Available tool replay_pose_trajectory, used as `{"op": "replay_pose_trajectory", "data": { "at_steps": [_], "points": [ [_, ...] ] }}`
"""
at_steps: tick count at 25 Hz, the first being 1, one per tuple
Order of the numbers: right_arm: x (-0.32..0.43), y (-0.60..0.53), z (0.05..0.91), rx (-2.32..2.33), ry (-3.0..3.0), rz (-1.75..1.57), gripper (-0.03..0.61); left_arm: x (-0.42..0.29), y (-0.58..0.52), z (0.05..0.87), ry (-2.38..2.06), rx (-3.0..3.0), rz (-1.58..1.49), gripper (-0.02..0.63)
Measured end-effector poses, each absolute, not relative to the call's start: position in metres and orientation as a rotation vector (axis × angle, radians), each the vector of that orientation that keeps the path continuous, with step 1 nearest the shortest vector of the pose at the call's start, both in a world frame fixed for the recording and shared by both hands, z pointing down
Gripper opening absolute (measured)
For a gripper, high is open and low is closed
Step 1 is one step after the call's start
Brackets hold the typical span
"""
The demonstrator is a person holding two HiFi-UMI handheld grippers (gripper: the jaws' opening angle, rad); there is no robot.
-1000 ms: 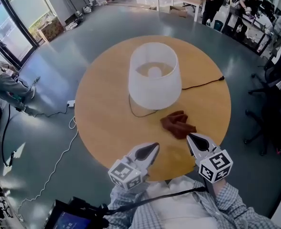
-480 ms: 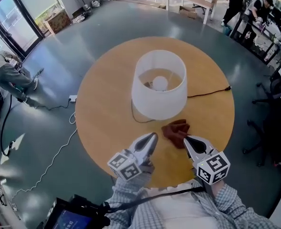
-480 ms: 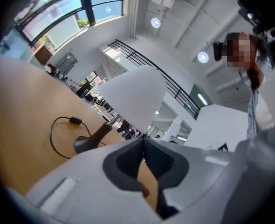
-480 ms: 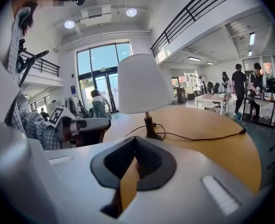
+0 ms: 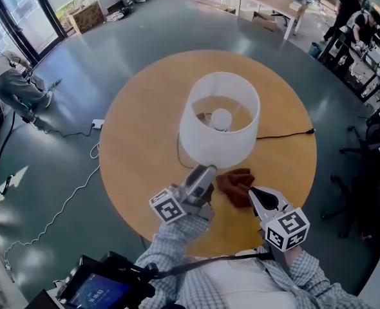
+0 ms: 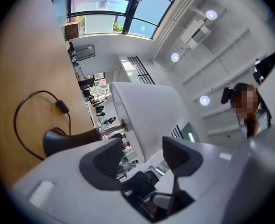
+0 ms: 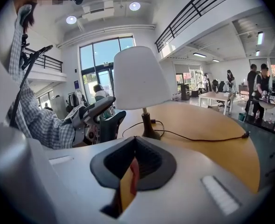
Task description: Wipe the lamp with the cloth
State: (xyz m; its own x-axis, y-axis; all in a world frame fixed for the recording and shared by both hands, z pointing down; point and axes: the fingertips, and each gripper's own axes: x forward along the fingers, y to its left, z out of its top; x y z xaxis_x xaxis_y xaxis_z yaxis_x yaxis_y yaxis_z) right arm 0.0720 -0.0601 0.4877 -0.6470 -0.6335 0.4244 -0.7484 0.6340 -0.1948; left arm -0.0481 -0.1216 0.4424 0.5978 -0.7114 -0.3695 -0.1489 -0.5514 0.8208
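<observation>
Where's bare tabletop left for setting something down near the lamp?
Widest free patch: the table's left side, between the lamp and the left rim. Also bare: the far strip behind the lamp, and the right near quarter between the cord, the cloth and the rim. Crowded: just in front of the lamp, where the cloth lies.

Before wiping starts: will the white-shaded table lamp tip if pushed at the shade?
Probably top-heavy: the wide white shade sits on a thin stem over a small dark base, so a high push may tip it. The shade wall looks thin, so it is likely light and easily dented.
</observation>
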Motion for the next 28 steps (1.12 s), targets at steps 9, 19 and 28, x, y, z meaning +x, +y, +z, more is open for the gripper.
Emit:
{"op": "replay_pose_trajectory", "data": {
  "at_steps": [9, 19, 28],
  "points": [
    [0.060, -0.061, 0.524, 0.924, -2.420, 0.338, 0.005, -0.045, -0.121, 0.419, -0.606, 2.080, -1.042, 0.150],
    [0.033, -0.065, 0.607, 0.538, -2.164, 0.145, 0.222, -0.035, -0.117, 0.421, -0.630, 2.075, -1.008, 0.144],
    [0.039, -0.073, 0.643, 0.500, -2.133, 0.223, 0.111, -0.035, -0.120, 0.422, -0.656, 2.070, -1.006, 0.146]
  ]
}}
